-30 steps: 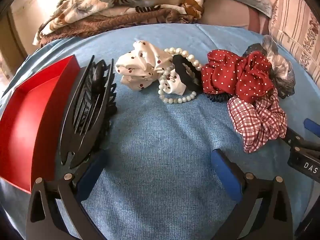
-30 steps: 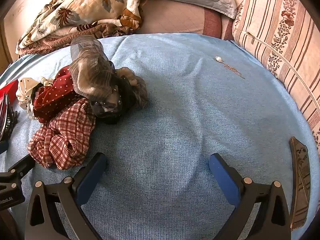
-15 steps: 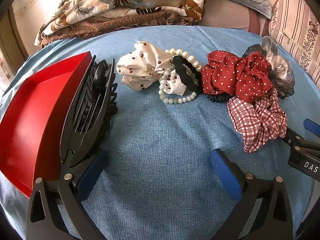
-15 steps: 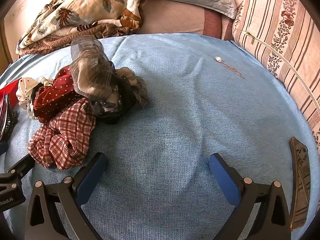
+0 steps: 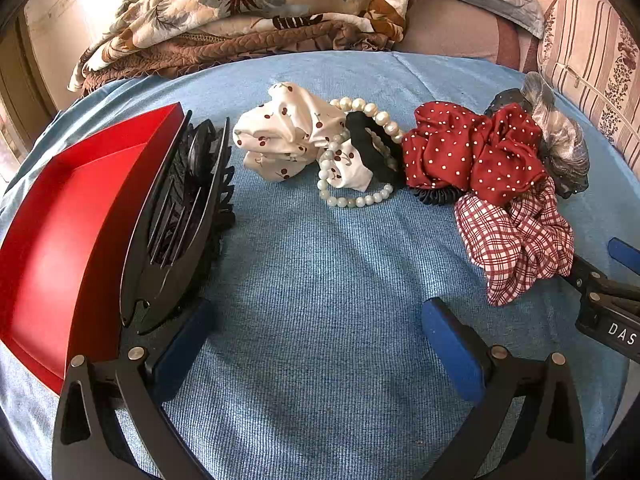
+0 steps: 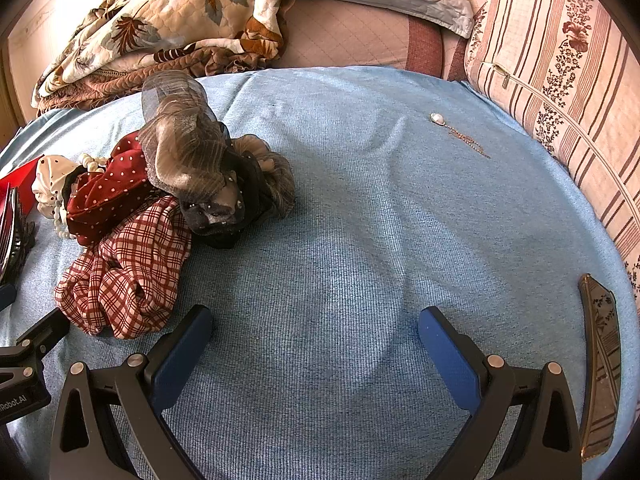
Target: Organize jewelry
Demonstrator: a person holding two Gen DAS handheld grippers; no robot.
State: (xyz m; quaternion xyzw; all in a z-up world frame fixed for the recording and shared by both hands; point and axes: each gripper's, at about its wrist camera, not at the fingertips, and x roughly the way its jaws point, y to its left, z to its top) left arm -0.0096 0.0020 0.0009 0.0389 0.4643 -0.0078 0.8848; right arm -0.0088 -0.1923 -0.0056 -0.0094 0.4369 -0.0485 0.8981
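My left gripper (image 5: 316,320) is open over the blue cloth with nothing between its fingers. A black claw clip (image 5: 180,208) lies just past its left finger, leaning against a red tray (image 5: 60,220). Ahead lie a white cherry scrunchie (image 5: 288,132), a pearl bracelet (image 5: 360,200), a black scrunchie (image 5: 368,148), a red dotted scrunchie (image 5: 472,152), a plaid scrunchie (image 5: 516,236) and a grey gauze scrunchie (image 5: 560,140). My right gripper (image 6: 316,320) is open and empty, to the right of the plaid scrunchie (image 6: 124,280). A pendant necklace (image 6: 440,120) lies far ahead of it.
A brown patterned barrette (image 6: 600,360) lies at the cloth's right edge. A folded leaf-print quilt (image 5: 240,12) and striped pillows (image 6: 560,60) border the back and right. Bare blue cloth (image 6: 360,220) spreads between the scrunchie pile and the necklace.
The red tray now sits closer against the claw clip and shows more in the left wrist view. Both grippers stay open and have barely moved.
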